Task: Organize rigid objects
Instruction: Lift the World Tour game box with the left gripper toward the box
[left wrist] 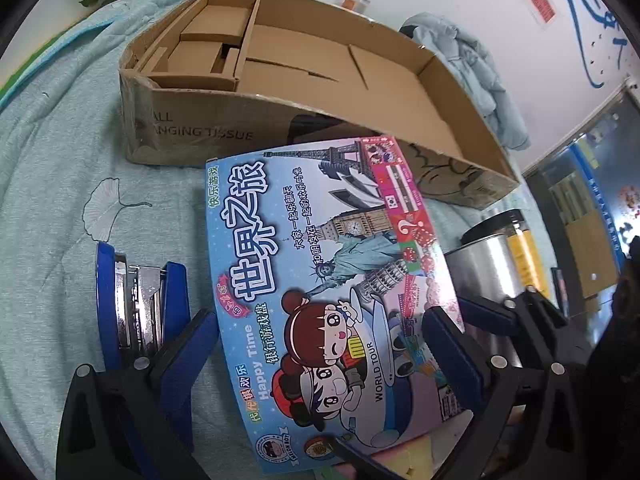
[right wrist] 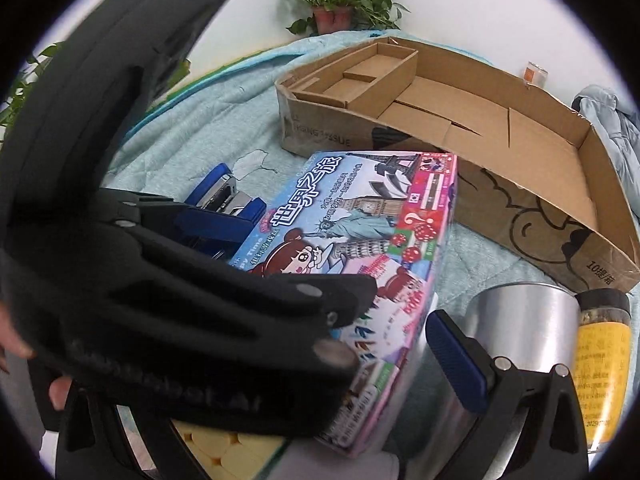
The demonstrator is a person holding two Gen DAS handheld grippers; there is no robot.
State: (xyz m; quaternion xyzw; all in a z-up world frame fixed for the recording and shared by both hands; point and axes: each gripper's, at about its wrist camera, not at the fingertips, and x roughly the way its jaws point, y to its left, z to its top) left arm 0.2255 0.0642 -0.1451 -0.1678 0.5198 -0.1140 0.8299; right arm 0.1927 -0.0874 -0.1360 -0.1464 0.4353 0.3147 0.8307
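Note:
A colourful board game box (left wrist: 320,280) lies on the teal cloth in front of an open cardboard box (left wrist: 280,80). My left gripper (left wrist: 324,344) is open, its blue fingers on either side of the game box's near end, not visibly squeezing it. In the right wrist view the game box (right wrist: 360,224) sits centre, with the left gripper's black body (right wrist: 180,300) over its near end. My right gripper (right wrist: 280,360) shows one blue finger (right wrist: 456,356) beside a steel can (right wrist: 520,320); the other finger is hidden.
A blue stapler (left wrist: 136,300) lies left of the game box. A steel can (left wrist: 484,264) and a yellow-labelled jar (right wrist: 600,360) stand to its right. A potted plant (right wrist: 340,4) and a blue jacket (left wrist: 480,72) sit behind the cardboard box (right wrist: 460,120).

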